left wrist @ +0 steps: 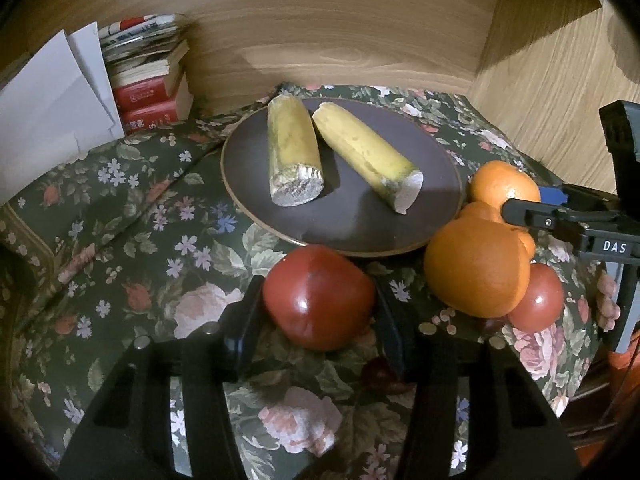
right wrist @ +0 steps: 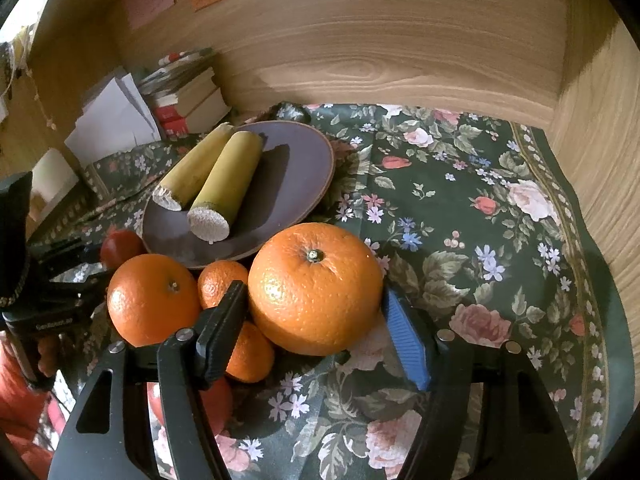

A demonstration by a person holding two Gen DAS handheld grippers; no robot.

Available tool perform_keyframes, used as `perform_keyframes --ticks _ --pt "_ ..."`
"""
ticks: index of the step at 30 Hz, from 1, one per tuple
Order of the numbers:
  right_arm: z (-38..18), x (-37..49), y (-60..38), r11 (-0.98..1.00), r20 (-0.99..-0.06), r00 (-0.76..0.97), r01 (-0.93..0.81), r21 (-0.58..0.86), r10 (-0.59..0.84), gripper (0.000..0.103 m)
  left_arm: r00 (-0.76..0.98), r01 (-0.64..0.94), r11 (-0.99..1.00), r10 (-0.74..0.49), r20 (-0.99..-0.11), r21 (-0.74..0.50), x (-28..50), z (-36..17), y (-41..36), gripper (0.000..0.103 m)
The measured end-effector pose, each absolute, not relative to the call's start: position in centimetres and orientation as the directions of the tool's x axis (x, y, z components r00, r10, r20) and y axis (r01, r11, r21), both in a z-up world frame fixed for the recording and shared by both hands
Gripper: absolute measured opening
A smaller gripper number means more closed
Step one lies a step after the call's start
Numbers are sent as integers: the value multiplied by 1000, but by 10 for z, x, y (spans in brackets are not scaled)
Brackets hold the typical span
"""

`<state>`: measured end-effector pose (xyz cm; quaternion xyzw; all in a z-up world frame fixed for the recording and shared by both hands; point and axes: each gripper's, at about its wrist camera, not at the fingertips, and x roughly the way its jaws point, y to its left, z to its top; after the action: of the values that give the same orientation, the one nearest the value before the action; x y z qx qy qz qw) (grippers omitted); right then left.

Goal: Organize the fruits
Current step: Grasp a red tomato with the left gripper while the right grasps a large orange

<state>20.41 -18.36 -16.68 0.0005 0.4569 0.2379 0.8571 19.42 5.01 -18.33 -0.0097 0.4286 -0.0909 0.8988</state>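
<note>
My left gripper (left wrist: 318, 308) is shut on a red tomato (left wrist: 318, 304), just in front of a dark plate (left wrist: 348, 224). The plate holds two yellow banana halves (left wrist: 294, 152) (left wrist: 368, 156). My right gripper (right wrist: 316, 312) is shut on a large orange (right wrist: 316, 288), which also shows in the left wrist view (left wrist: 500, 190). Beside it lie another orange (right wrist: 152, 300), small mandarins (right wrist: 220, 284) and a second tomato (left wrist: 538, 298). The fruit sits on a floral cloth (right wrist: 460, 220).
A stack of books (left wrist: 152, 84) and white papers (left wrist: 52, 112) stand at the back left. Wooden walls (left wrist: 340, 32) close the back and the right side. The plate also shows in the right wrist view (right wrist: 296, 184).
</note>
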Motion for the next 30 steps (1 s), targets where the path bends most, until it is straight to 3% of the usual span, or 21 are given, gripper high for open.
perform_keyframes --ticks 9,11,12,15,17,19,23,25,30 --pt "-149 206 -189 895 -761 511 -397 204 400 61 682 150 985 -166 -712 -85 194 -149 63 52" --pt "-143 208 -187 894 -751 526 -404 192 399 38 694 153 984 -169 -700 -87 197 -142 63 52" --pt "-136 209 -186 889 -746 527 -416 191 406 16 700 155 984 -171 -694 -87 199 -139 62 52" --pt "-124 214 -184 875 -736 523 -442 196 429 15 711 157 983 -180 -679 -96 203 -132 62 52" --pt "-124 214 -181 886 -747 536 -436 155 394 21 715 160 982 -186 -674 -102 203 -130 62 52" --pt "-130 215 -183 883 -759 511 -434 178 404 46 713 162 981 -191 -675 -107 204 -131 62 52" --pt "-143 211 -181 888 -775 503 -431 159 383 55 698 158 981 -189 -691 -109 204 -137 62 52" --pt "-150 212 -181 886 -782 486 -429 176 390 64 693 153 982 -184 -697 -107 203 -140 63 52" --pt "-162 214 -178 879 -798 448 -434 199 402 69 688 141 984 -176 -704 -108 202 -143 66 52"
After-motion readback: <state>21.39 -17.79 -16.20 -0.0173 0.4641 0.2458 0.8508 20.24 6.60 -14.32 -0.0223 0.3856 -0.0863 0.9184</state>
